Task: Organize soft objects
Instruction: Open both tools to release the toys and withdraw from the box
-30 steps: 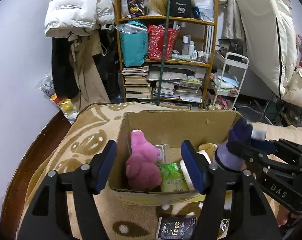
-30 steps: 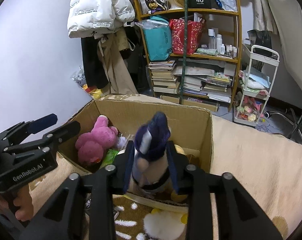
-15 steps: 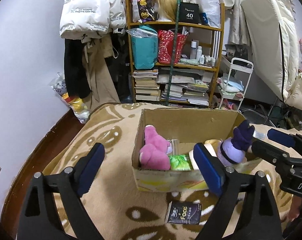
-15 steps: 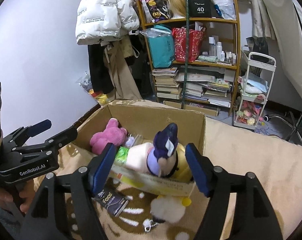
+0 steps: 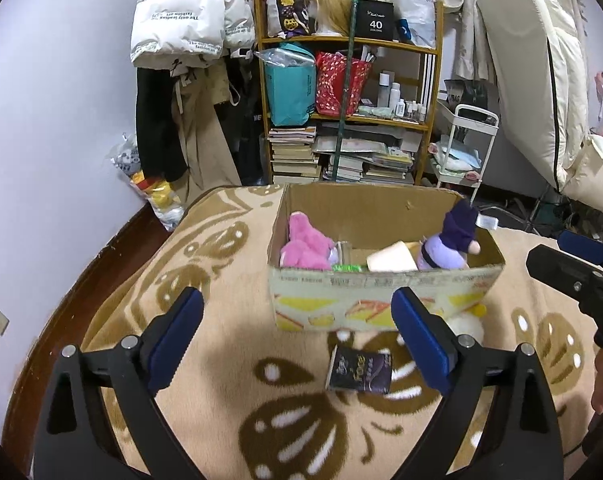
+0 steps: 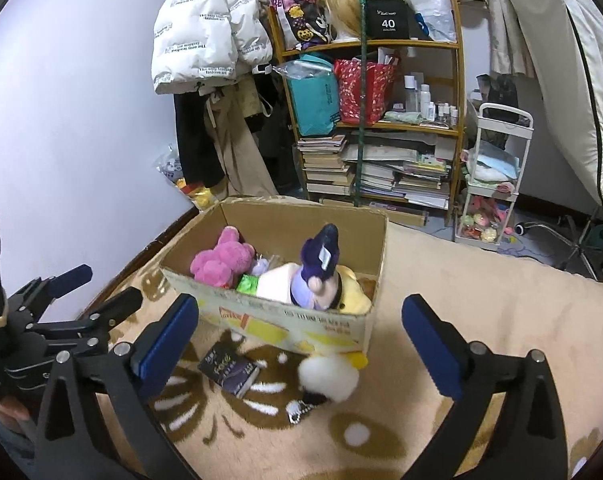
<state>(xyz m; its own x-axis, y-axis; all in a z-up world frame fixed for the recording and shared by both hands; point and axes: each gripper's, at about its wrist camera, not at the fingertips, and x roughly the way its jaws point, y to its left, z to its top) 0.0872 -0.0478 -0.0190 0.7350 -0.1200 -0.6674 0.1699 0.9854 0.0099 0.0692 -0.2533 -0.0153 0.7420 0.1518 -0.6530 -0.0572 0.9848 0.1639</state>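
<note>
My left gripper [image 5: 297, 336] stands released and empty; its jaws have just been opening, nothing between them. Ahead of it, just past the fingertips, lies a dark packet [image 5: 359, 368] on the patterned blanket [image 5: 205, 264], and beyond that the cardboard box [image 5: 381, 300] with the pink plush [image 5: 305, 244] at its left end and the purple doll [image 5: 453, 244] at its right. My right gripper [image 6: 301, 340] is also released, jaws just opened wide with nothing in them. Between them, on the blanket against the box's near wall, sits a white fluffy toy [image 6: 329, 376]. I judge it light, squashy and unbreakable; I would pinch it across its round middle. It lies near, slightly right of centre.
</note>
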